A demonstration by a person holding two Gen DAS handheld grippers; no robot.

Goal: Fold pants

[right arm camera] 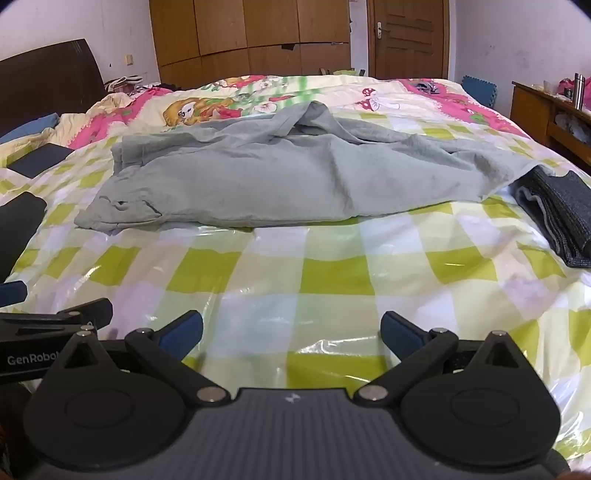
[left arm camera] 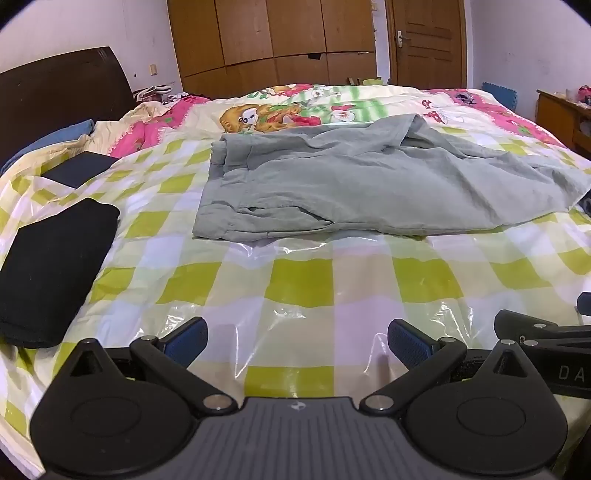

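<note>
Bedroom w/ a bed (left arm camera: 306,280) under a green-and-white checked sheet covered in clear plastic, wooden wardrobe (left arm camera: 273,33) and door (left arm camera: 428,40) at the far wall. Hard to make out: the grey pants (left arm camera: 369,184) are bunched, so the far leg is folded over itself and where each leg ends can't be told; in the left view their right end runs off toward the frame edge, in the right view that end drapes over part of a dark grey folded cloth (right arm camera: 561,210), hiding its far corner. A black folded garment (left arm camera: 55,269) at near left is cut by the frame edge in the right view. Pants lie across the middle of the bed, waistband end at left, well beyond both grippers and touching neither. Left gripper (left arm camera: 297,341) has jaws spread wide, nothing between them, over bare sheet on the near side. Right gripper (right arm camera: 291,334) likewise wide and empty, just beside the left one, each showing at the edge of the other's view. Other stuff: dark flat item (left arm camera: 79,168) at far left, cartoon quilt (left arm camera: 295,107) beyond the pants, dark headboard (left arm camera: 62,85) far left, wooden side cabinet (right arm camera: 546,107) at right. Nothing lies between grippers and pants but open sheet
</note>
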